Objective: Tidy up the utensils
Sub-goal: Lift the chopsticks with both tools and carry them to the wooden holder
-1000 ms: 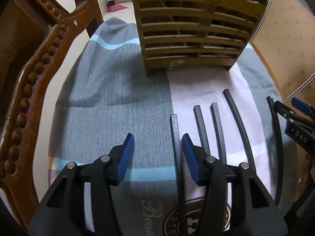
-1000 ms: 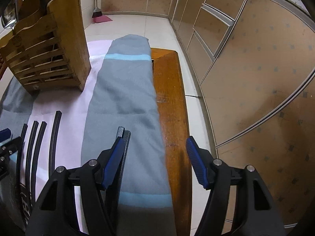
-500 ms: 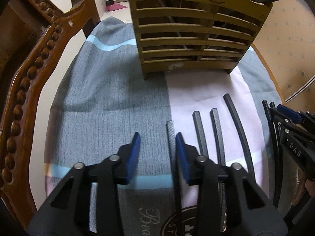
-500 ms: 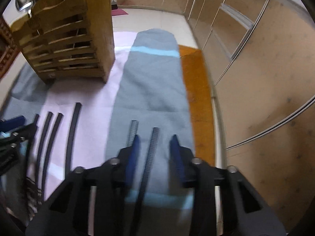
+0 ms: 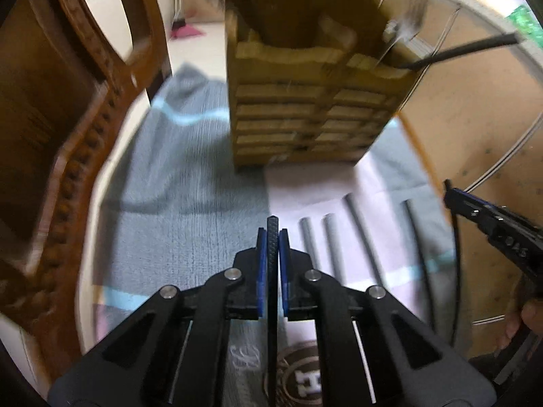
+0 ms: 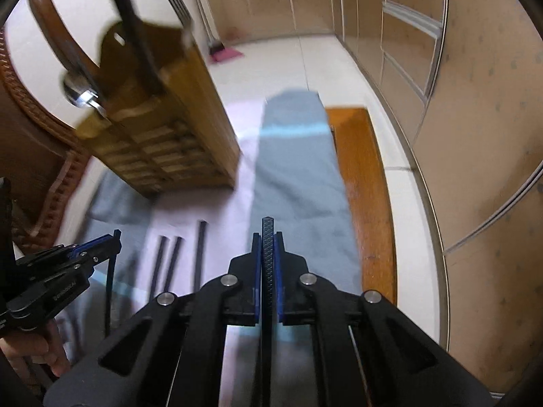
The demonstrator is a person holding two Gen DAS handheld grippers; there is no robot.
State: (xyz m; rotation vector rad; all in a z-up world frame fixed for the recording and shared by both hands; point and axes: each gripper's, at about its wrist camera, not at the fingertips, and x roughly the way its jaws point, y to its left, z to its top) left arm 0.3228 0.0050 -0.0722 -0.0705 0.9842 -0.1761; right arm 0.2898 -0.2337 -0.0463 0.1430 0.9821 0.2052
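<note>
Both grippers, left gripper [image 5: 272,237] and right gripper [image 6: 268,240], had just clenched on black chopsticks [image 5: 272,271]; the thin sticks might pivot, perhaps missing the blurred wooden holder [image 5: 305,108] at twelve o'clock.

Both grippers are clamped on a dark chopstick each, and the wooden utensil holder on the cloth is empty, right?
Not quite. The wooden utensil holder is not empty: the right wrist view shows a fork and a dark handle standing in it. The left gripper and right gripper are indeed each clamped on a chopstick.

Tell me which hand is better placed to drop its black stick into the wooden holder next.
Probably left. The left gripper points straight at the wooden holder, its black stick clamped. The right gripper sees it off to one side.
</note>
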